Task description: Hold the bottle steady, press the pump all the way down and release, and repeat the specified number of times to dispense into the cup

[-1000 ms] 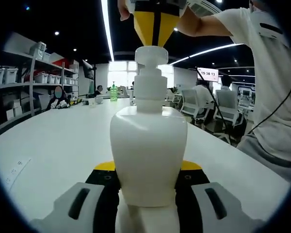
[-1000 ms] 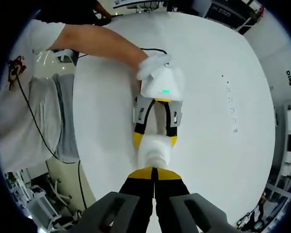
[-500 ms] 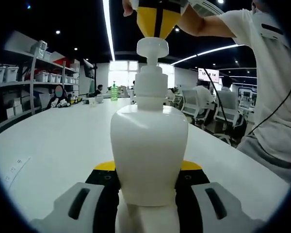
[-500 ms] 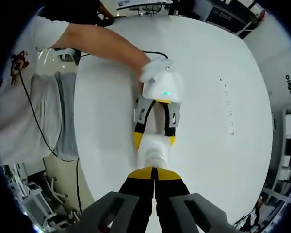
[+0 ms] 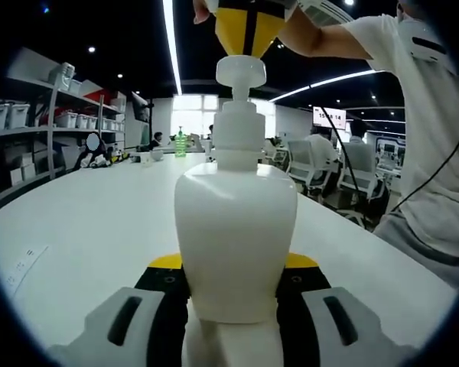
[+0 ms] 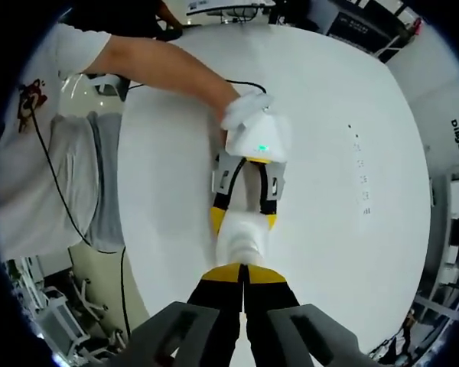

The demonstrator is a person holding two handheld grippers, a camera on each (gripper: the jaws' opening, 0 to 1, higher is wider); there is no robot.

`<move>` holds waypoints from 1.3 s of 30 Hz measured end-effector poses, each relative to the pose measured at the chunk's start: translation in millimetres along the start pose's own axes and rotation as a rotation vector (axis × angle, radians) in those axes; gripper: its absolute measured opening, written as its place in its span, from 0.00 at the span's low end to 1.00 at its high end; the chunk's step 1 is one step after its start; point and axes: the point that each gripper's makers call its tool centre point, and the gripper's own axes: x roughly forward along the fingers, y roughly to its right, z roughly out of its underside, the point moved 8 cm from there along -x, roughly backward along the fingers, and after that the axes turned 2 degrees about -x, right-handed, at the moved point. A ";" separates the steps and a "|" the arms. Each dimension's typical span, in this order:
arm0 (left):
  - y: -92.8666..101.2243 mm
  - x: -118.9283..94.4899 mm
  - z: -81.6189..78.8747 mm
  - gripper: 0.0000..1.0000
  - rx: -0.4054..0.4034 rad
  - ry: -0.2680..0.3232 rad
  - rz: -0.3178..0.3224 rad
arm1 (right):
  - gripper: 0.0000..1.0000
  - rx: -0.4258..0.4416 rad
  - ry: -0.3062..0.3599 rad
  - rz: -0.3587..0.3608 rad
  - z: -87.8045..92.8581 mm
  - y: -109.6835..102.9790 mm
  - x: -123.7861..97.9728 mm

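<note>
A white pump bottle [image 5: 236,229] stands upright on the white table [image 5: 92,222], with my left gripper [image 5: 234,261] shut on its lower body from both sides. Its pump head [image 5: 241,70] is raised on its stem. My right gripper [image 5: 247,34] comes down from above, and its shut yellow tips rest on the pump head. In the right gripper view I look straight down: my right gripper [image 6: 245,274] is shut over the bottle's top [image 6: 243,238]. Beyond it, the left gripper [image 6: 245,219] clasps the bottle, held by a gloved hand [image 6: 241,111].
The person in a white shirt [image 5: 428,153] stands at the table's right side, a black cable [image 6: 61,199] hanging by the table edge [image 6: 126,229]. Shelves with boxes [image 5: 30,122] line the left wall. Office chairs [image 5: 314,164] and a small green bottle [image 5: 179,145] are far back.
The pump head has risen from its pressed-down position, and the right gripper's tips have lifted with it. The bottle and left gripper have stayed still.
</note>
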 end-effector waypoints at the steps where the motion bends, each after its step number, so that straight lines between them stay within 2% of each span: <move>1: 0.0 0.0 0.0 0.43 0.001 0.000 0.000 | 0.00 0.005 -0.001 0.002 0.0 -0.4 0.0; 25: -1.2 0.4 2.3 0.43 0.003 -0.003 0.000 | 0.00 0.006 -0.039 0.001 -5.3 2.3 1.0; 33: -1.8 1.0 3.2 0.43 0.005 -0.001 0.003 | 0.00 -0.004 -0.061 0.008 -7.5 -3.2 4.6; 34: -1.7 1.0 3.2 0.43 0.005 -0.002 0.003 | 0.00 -0.015 -0.057 0.021 -4.0 -1.5 7.0; 36: -1.7 1.3 3.1 0.43 0.008 -0.002 0.000 | 0.00 0.011 -0.025 -0.003 -2.9 -1.7 10.5; 39: -1.5 1.7 3.1 0.43 0.006 -0.003 0.001 | 0.00 0.014 -0.018 0.008 -4.9 0.0 9.7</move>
